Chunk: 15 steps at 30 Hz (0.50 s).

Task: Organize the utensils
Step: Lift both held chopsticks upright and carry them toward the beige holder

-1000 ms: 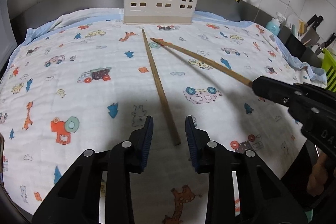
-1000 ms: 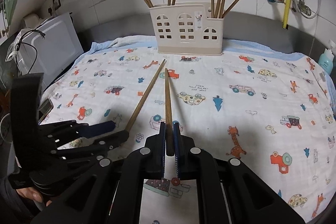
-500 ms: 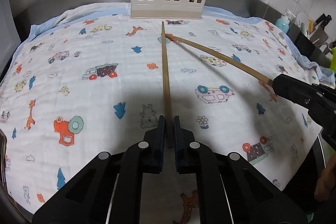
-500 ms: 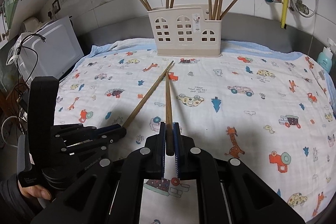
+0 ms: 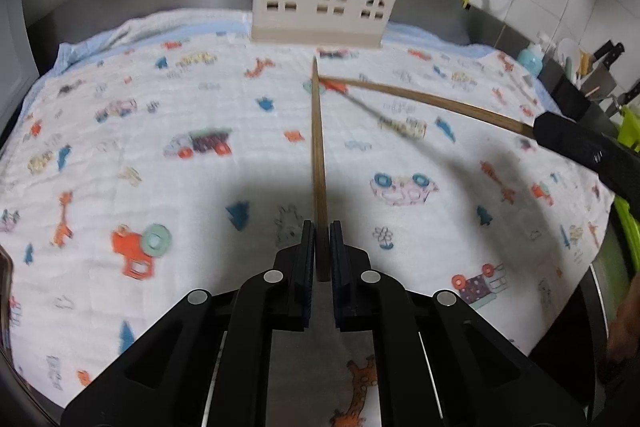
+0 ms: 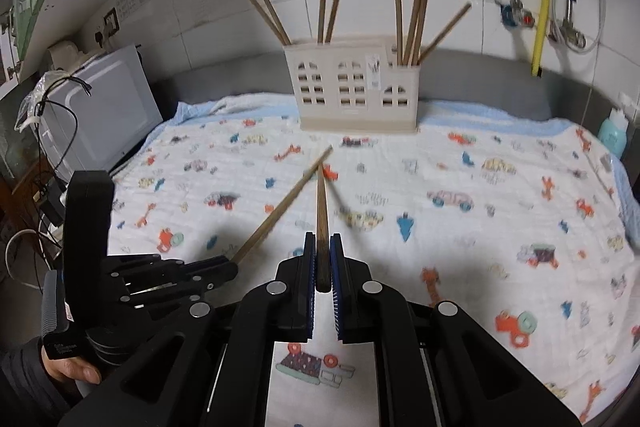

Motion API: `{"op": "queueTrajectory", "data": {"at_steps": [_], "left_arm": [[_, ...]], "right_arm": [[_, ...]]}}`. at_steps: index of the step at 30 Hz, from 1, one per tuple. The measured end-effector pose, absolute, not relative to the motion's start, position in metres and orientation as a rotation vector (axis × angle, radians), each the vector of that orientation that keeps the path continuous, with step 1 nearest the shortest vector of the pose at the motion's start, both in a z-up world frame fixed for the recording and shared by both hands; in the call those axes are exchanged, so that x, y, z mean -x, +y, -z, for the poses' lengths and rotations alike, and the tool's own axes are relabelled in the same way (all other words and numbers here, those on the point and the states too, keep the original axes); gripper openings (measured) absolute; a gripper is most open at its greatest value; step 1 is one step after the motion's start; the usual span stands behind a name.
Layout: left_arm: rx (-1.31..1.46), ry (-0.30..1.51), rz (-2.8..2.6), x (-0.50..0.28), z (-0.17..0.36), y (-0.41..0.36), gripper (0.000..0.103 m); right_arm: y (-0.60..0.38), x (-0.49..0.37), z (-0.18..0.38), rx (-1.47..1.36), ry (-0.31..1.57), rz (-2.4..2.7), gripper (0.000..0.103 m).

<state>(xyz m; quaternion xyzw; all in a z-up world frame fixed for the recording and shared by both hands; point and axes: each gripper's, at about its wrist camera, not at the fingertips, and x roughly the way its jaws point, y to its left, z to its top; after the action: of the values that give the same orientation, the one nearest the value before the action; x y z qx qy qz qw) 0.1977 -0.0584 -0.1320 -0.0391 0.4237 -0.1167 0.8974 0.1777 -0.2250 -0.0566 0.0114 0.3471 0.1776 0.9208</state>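
Your left claw [image 5: 319, 243] and right claw [image 6: 323, 255] each pinched a chopstick [image 5: 319, 155] by its butt, long axes pointing straight at the holder [image 5: 324, 7] ahead.

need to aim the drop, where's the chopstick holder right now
The chopstick holder stands upright at the far edge of the printed cloth, dead ahead of both grippers, against the tiled wall.

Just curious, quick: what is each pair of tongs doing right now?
Left tongs: shut on a light brown wooden chopstick.
Right tongs: shut on a darker brown wooden chopstick.
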Motion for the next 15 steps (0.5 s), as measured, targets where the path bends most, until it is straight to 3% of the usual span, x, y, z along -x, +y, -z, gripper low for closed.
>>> {"op": "queueTrajectory", "data": {"at_steps": [15], "left_arm": [[0.034, 0.616, 0.307, -0.208, 0.032, -0.040, 0.006]], "right_arm": [[-0.226, -0.219, -0.031, 0.033, 0.613, -0.413, 0.007]]}}
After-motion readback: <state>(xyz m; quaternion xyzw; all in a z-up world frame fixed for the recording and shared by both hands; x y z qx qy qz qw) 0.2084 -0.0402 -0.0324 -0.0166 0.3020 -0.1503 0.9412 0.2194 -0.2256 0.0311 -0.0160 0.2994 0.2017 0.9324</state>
